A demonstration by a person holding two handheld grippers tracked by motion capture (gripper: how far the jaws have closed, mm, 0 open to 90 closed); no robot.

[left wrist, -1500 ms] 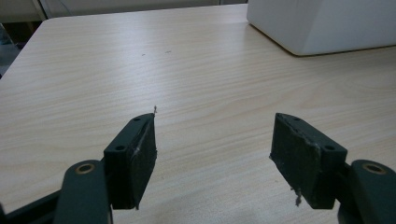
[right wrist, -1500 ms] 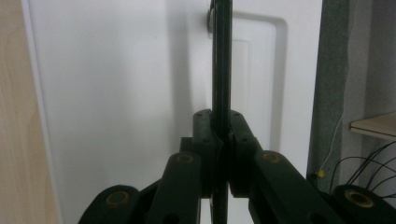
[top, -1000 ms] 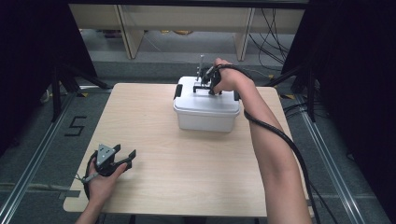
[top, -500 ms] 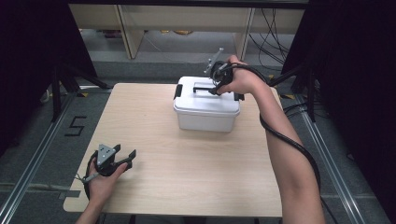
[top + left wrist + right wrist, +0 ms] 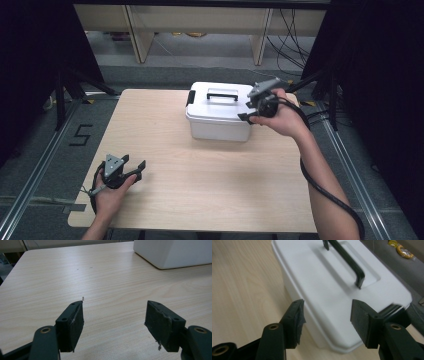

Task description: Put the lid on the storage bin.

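**Right claw poised at the box's right end, latch work ahead**

Nearest the person, the left claw (image 5: 131,169) rests on the worktop (image 5: 210,190) close to its near-left corner, jaws wide apart with nothing between them; in the left gripper view only bare wood lies ahead.

Farther back, the white storage box (image 5: 216,116) sits toward the far edge, a little right of centre, lid on, its black handle (image 5: 222,94) lying flat in the lid recess. A black latch (image 5: 190,98) shows on its left end.

The right claw (image 5: 248,111) hangs at the box's right end, jaws spread and holding nothing, framing the lid's corner in the right gripper view.

Judging from this, the step in hand is the approach to the right-end latch. The next move calls for lining the jaws on that clasp, which is blurred here, before closing.
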